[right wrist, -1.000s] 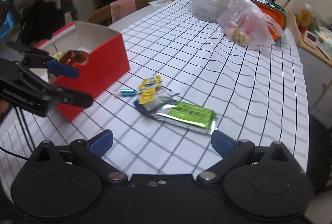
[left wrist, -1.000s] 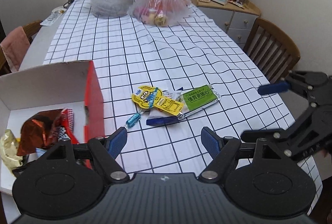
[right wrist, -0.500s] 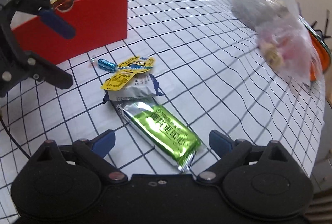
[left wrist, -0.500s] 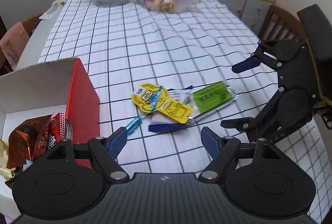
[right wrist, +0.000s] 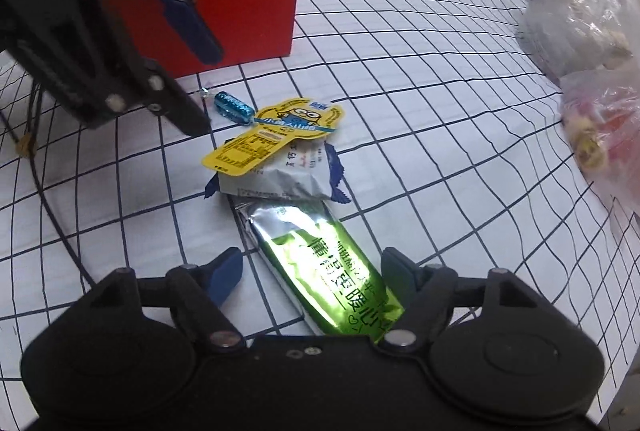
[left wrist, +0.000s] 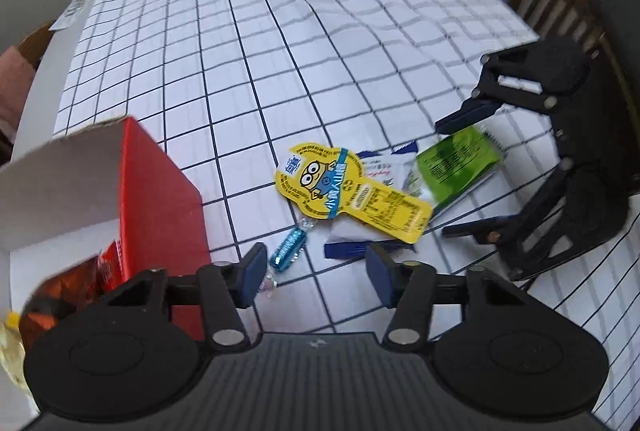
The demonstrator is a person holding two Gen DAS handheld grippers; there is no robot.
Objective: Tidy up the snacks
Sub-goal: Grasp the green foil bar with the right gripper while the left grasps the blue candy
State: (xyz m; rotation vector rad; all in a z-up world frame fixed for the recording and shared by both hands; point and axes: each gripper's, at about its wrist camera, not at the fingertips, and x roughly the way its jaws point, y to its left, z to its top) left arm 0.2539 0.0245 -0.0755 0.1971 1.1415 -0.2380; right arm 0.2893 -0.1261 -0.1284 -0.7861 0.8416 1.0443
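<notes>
Both tools closing in on the snack pile

Right tool (right wrist: pixel 310 269) wide open, straddling shiny green foil packet (right wrist: pixel 332 271) on checked surface (right wrist: pixel 440 111), prob. to grab; left tool (left wrist: pixel 312 275) open, empty, nr blue candy (left wrist: pixel 289 248).

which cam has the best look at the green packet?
Right wrist: the green packet fills the foreground between the open right tool, print legible. Left wrist shows it smaller, blurred, partly behind that tool's finger.

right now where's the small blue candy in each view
Left wrist: blue candy low centre, just ahead of the left tool's left finger.
Right wrist: blue candy upper left of centre, near the other tool.
Shared landmark: yellow cartoon packet right beside it.
</notes>
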